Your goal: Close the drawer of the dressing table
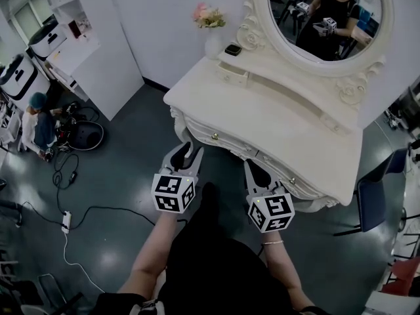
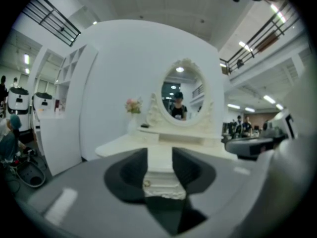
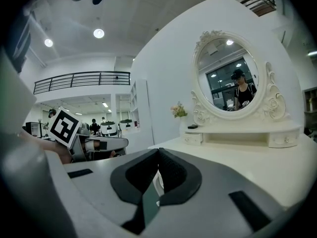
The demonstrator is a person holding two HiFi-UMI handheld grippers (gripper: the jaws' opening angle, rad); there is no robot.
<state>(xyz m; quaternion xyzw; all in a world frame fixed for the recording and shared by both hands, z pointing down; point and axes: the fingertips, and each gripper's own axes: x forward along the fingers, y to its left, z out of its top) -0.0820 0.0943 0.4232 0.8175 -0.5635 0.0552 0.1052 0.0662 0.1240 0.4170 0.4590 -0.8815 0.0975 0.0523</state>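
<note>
Under the cream carved dressing table's (image 1: 282, 117) left front edge, faces the white brass-knobbed drawer front (image 2: 161, 176) with grey left gripper (image 1: 188, 152) spread, gripping nothing; holds grey right gripper (image 3: 158, 152) pressed together, empty. Risks catching the knob (image 2: 146, 183), pushing off-centre, jamming it askew.

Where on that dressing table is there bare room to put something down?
The broad tabletop is bare, from its front edge to the shelf under the mirror. Only the far left corner is crowded: a flower vase and a small dark object.
</note>
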